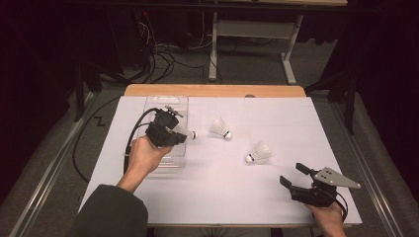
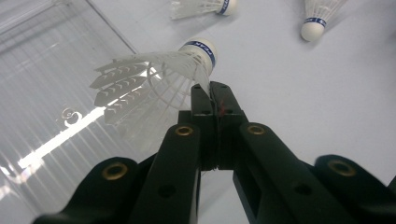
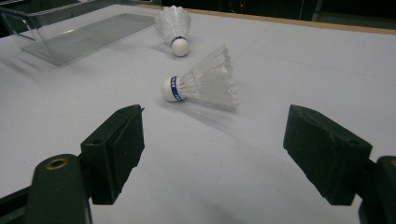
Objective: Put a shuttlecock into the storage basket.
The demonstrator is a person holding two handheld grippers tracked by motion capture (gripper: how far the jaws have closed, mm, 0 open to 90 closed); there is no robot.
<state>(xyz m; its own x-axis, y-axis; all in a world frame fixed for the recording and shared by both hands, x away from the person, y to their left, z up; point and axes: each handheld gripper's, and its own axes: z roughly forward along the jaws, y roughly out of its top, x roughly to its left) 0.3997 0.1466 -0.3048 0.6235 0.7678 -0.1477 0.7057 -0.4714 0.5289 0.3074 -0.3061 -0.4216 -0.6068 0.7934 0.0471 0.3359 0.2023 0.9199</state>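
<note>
**Shuttlecock pinched at the tray's edge**

The left gripper (image 1: 179,132) is hanging over the right-hand side of the clear plastic tray (image 1: 157,101), its jaws pressed together on the feathers of a shuttlecock (image 2: 154,77). In the left gripper view the cork end is pointing away from the tray toward open table, while the feather skirt is fanning out above the tray's ribbed floor. Whether the feathers are touching the tray wall is hard to tell through the clear plastic.

Two more shuttlecocks are lying loose on the white table (image 1: 237,197): one (image 1: 220,128) just to the right of the held one, another (image 1: 259,152) farther right and nearer the person. There is plenty of bare surface around both.

The right gripper (image 1: 294,174) is sitting low near the table's front right corner, jaws standing wide apart with nothing between them, aimed at the nearer loose shuttlecock. The hand holding it is getting cut off by the bottom of the high view. The tray's far end is fading against the wooden table edge (image 1: 215,90).
</note>
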